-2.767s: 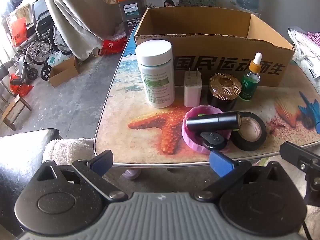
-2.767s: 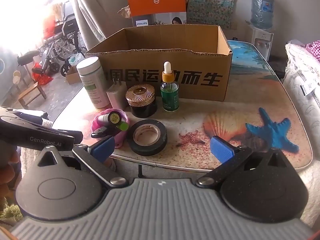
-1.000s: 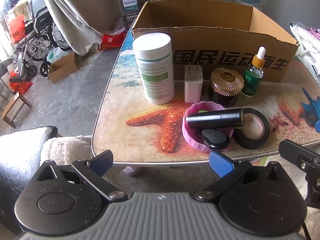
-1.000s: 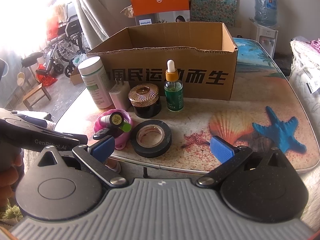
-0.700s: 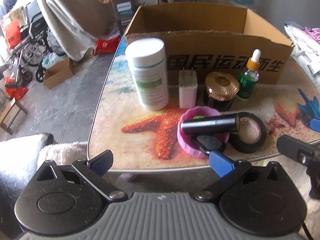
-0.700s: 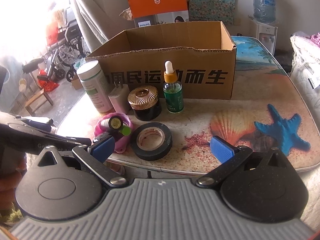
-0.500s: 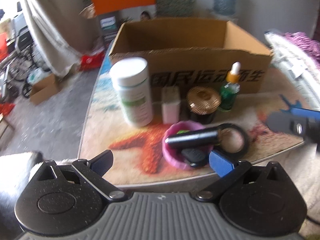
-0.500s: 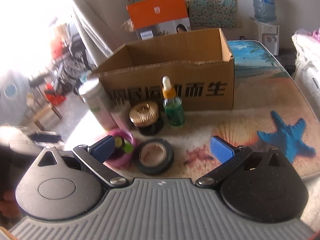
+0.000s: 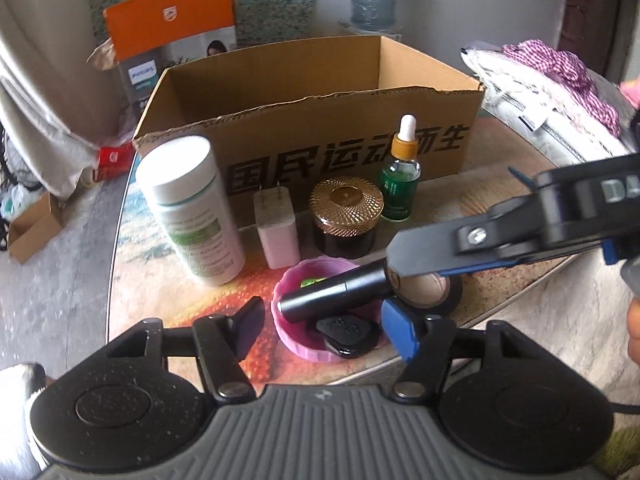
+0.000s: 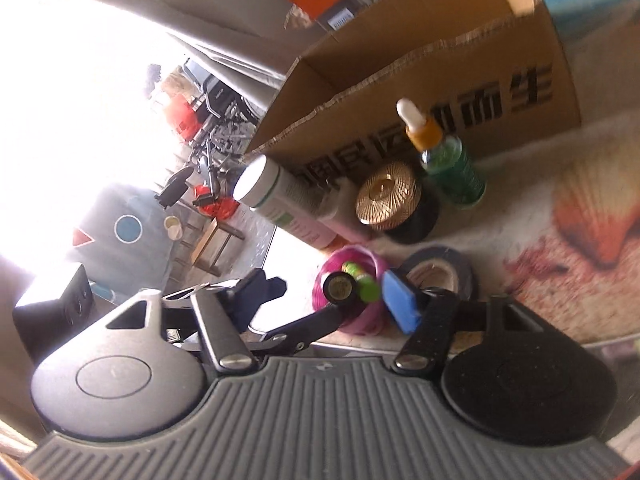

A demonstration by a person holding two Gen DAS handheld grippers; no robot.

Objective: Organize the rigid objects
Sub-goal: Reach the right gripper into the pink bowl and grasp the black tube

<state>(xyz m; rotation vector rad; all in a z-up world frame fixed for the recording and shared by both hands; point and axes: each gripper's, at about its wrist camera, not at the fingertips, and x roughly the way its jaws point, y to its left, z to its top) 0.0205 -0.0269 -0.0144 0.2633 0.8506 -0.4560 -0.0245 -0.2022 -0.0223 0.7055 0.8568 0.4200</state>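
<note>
Pink bowl [image 9: 308, 280] sits at the near table edge, holding a black tube [image 9: 336, 292] laid across its rim, a black key fob [image 9: 348, 330] and something green [image 10: 362, 278]. Black tape roll [image 10: 438, 276] just right of the bowl, touching or nearly so.

Behind them, in a row against the cardboard box [image 9: 312, 120]: white pill bottle [image 9: 192, 208], pink charger [image 9: 278, 228] with prongs up, dark jar with gold lid [image 9: 346, 216], green dropper bottle [image 9: 400, 184]. All upright. Box is open on top; inside not visible.

Left gripper [image 9: 324, 330]: jaws have just been closing, now half apart, bracketing the bowl's near side, pads not pressing anything.

Right gripper [image 10: 332, 294]: rolled hard, jaws also just been closing, part open with the bowl and tube end between them. Its finger [image 9: 440, 254] comes in from the right and overlaps the tube's far end in the left view; contact unclear.

Table [image 9: 500, 200] has a beach print.
</note>
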